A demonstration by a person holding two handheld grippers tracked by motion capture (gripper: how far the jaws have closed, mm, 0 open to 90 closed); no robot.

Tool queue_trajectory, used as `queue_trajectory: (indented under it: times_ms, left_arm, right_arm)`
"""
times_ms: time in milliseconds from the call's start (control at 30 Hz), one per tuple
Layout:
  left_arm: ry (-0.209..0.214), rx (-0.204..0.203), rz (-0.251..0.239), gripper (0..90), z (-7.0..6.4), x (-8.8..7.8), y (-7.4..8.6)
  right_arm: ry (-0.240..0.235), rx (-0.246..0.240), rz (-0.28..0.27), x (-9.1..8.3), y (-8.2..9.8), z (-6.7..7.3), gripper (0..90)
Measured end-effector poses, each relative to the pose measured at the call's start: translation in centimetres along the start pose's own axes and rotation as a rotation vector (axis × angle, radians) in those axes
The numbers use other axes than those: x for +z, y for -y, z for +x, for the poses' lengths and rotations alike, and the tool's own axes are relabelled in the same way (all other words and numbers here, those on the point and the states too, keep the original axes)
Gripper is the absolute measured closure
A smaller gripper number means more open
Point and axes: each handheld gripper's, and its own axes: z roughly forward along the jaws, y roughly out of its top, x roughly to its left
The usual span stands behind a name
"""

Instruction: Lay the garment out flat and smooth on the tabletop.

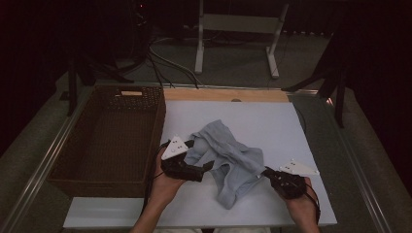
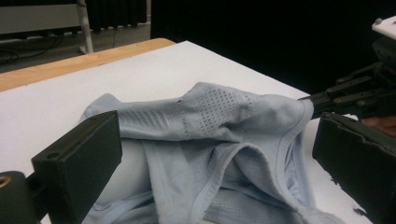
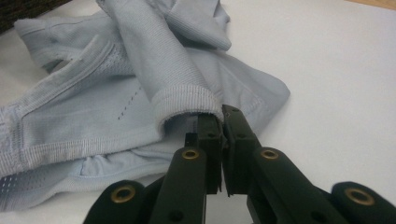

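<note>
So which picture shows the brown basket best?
The high view: the whole basket sits left of the white board, looking empty. The right gripper view catches just a dark woven corner. The left gripper view looks at the blue cloth.

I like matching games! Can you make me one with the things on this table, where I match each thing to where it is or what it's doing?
Things:
1. basket
2. light blue garment
3. left gripper
4. right gripper

States:
A. jaws wide open, one on each side of the cloth
B. crumpled in the middle of the white board
C. jaws shut, pinching a hem of the cloth
D. brown and woven, at the left of the table

Pairs: 1-D, 2-B, 3-A, 4-C
</note>
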Motion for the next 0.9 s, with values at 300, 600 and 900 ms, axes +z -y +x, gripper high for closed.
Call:
queue_trajectory:
  times_ms: [300,600,900]
  left_arm:
    - [-0.006,0.002,0.014,3.1,0.2,0.6,1.0]
    - [-0.005,-0.005,0.052,3.2,0.5,1.5,2.1]
    - [-0.002,-0.028,0.09,3.2,0.4,2.5,2.8]
  right_arm:
    - [0.014,-0.002,0.001,0.0,0.0,-0.4,87.4]
    - [0.026,0.002,-0.001,-0.1,0.1,-0.8,87.3]
    - [0.039,0.023,-0.01,-0.6,0.2,-1.4,87.3]
